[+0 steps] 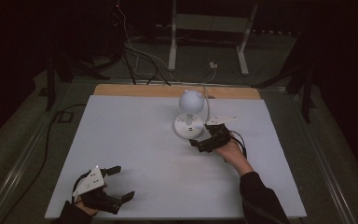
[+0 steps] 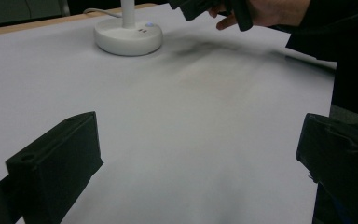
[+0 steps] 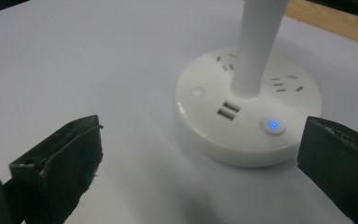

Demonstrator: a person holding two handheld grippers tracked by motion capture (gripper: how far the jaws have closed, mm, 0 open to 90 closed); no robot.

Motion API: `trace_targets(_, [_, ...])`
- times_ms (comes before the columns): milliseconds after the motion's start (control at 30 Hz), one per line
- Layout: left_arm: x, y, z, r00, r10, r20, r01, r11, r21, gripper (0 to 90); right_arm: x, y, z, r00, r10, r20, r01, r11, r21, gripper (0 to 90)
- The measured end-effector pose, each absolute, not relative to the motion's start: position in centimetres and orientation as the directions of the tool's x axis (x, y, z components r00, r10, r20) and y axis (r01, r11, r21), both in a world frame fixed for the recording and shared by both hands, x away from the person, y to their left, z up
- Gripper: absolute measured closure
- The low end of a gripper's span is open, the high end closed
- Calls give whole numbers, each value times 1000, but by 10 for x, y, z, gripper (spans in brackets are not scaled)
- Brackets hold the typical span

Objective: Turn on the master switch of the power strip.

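**Obscured or cropped items**

From my station: lamp (image 3: 249, 100) stem cut off by the right gripper view's top edge, head unseen there. Right hand (image 2: 265, 11) cropped at the left gripper view's top. Socket markings too small to read.

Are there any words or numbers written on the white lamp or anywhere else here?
No words or numbers can be read anywhere.
The lamp base has no printed text, just a round button with a blue light, a plain round button, two USB slots and socket holes.
The white table cover and the right claw bear no readable labels either.
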State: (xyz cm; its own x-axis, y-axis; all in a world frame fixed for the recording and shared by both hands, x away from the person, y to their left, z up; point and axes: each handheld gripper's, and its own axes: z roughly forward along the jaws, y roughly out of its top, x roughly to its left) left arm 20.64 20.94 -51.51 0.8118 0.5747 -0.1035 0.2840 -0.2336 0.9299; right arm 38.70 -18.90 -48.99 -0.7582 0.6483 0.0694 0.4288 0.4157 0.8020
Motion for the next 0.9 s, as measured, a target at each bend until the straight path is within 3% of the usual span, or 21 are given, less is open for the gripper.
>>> trace_targets(900, [206, 208, -515, 813, 574, -97, 282, -243, 928, 3, 335, -237, -513, -735, 674, 78, 489, 447, 749, 0])
